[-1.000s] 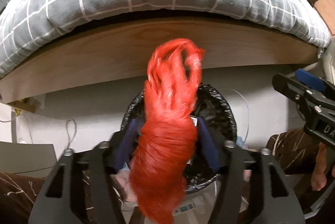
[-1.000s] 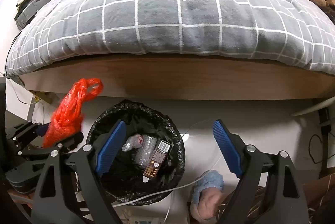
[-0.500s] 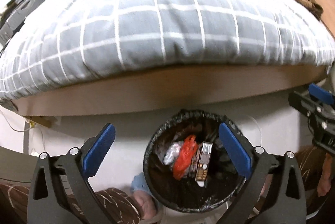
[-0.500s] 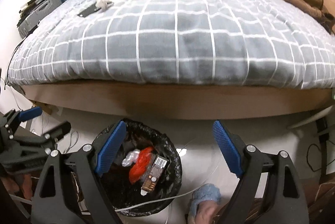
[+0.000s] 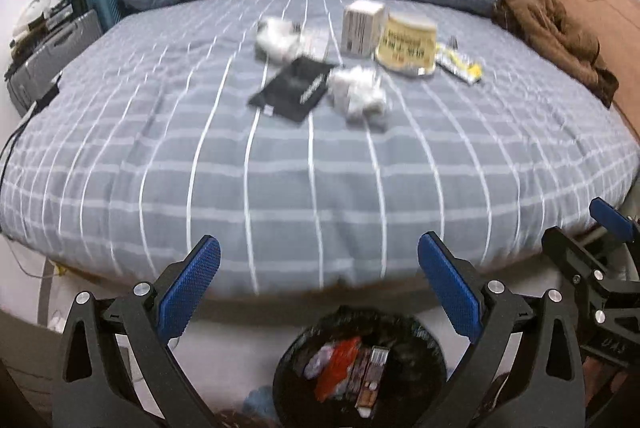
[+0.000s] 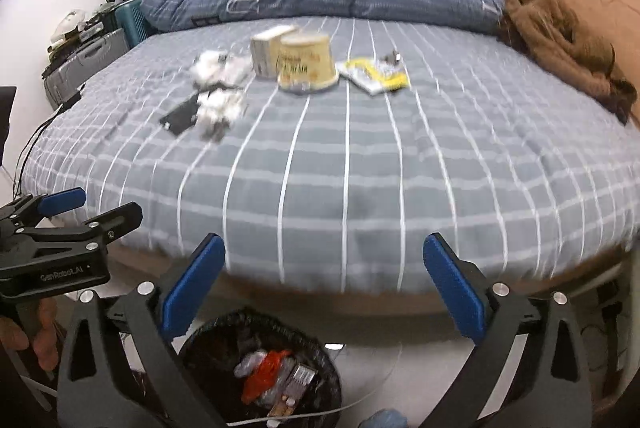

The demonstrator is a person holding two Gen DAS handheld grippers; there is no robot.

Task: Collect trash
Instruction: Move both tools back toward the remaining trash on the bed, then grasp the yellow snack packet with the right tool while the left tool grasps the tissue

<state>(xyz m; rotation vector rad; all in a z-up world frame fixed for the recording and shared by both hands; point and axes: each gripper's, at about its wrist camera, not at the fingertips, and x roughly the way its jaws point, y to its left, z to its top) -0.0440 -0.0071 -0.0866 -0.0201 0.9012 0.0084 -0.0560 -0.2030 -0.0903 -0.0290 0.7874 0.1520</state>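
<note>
Red bag [image 5: 336, 368] sat in bin [image 5: 288, 380]; both grippers [image 5: 318, 284] [image 6: 324, 288] gaped empty; tissues [image 5: 358, 94], cup [image 5: 406, 46], box [image 5: 360, 28], wrappers still on bed [image 5: 320, 188].

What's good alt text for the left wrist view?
Open left gripper faces a grey checked bed strewn with trash: black packet, crumpled tissues, cup, box. Below, a black-lined bin holds a red bag.

Checked bed [image 5: 320, 168], tissues [image 5: 358, 92], tub [image 5: 406, 46], pouch [image 5: 294, 88]
</note>
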